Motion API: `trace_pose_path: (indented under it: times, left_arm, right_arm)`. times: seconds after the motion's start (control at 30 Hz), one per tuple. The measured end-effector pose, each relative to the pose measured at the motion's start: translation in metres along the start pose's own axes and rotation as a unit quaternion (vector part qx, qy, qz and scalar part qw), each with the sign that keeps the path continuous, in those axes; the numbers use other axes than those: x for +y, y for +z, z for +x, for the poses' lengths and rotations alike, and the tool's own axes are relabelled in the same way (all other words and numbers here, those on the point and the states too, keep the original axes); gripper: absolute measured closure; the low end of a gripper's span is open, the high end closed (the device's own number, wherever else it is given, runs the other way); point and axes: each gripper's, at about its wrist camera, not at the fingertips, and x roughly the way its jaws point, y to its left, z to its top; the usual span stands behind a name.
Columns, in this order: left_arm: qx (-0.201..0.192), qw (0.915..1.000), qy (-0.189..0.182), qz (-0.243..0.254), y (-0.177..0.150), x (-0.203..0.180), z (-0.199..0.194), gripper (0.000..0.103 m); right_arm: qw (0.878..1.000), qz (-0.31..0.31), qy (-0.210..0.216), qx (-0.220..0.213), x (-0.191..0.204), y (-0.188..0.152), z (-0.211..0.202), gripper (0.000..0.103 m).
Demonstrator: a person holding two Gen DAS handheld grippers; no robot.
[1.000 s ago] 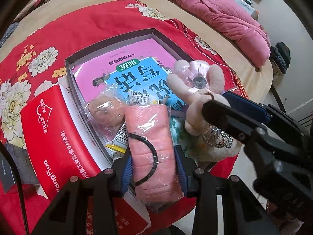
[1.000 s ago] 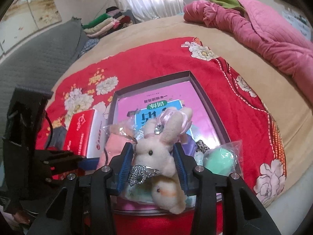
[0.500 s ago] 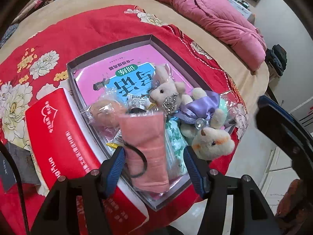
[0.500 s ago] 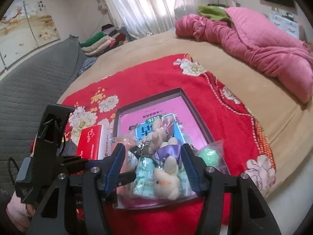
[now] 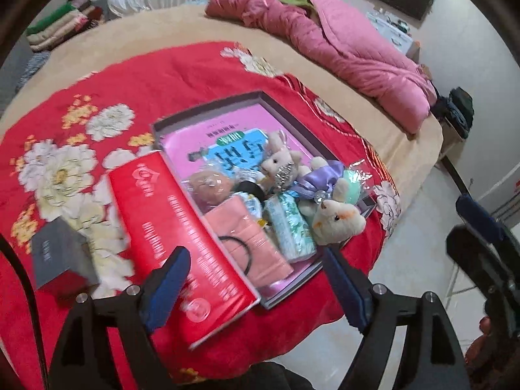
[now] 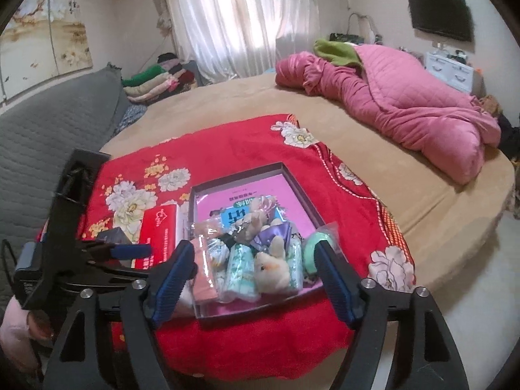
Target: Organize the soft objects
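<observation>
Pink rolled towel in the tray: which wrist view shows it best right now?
The left wrist view. There the pink rolled towel lies in full sight in its clear wrap at the tray's near corner, black loop across it. In the right wrist view only a strip shows, cut off by the right gripper's finger.

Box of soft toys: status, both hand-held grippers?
Left hand-held gripper and right hand-held gripper open, jaws just widened, nothing between. Plush rabbit and pink pack lie in box. Nothing in the way.

The far half of the tray (image 6: 294, 180) lies bare above the book — its near half is crammed with soft toys (image 5: 336, 219), red box (image 5: 182, 247) flanking left.
</observation>
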Motion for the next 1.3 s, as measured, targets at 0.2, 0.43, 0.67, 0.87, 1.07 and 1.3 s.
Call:
trace_pose_path:
  times: [0.2,0.43,0.67,0.87,1.07,1.3]
  left_arm:
    - [-0.034,0.9992,0.023,-0.001,-0.026,0.006,-0.038,0.019]
    - [-0.052,0.9966,0.063,-0.008,-0.064,0.020,-0.062,0.017]
    - [-0.056,0.9955,0.073,-0.023,-0.094,0.034,-0.069,0.017]
    - [-0.052,0.9954,0.079,-0.016,-0.109,0.036,-0.071,0.017]
    - [-0.058,0.9952,0.078,-0.015,-0.115,0.034,-0.078,0.017]
    - [-0.058,0.9948,0.082,-0.016,-0.119,0.036,-0.082,0.017]
  right_arm:
    - [0.999,-0.023,-0.024,-0.016,0.029,-0.026,-0.014,0.024]
    - [0.998,0.007,-0.050,-0.038,0.051,-0.054,-0.024,0.022]
    - [0.997,0.038,-0.072,-0.014,0.056,-0.074,-0.025,0.022]
    - [0.995,0.038,-0.093,0.028,0.060,-0.086,-0.018,0.022]
    - [0.994,0.030,-0.097,0.044,0.070,-0.098,-0.022,0.022]
    - [0.994,0.022,-0.102,0.043,0.077,-0.101,-0.031,0.022]
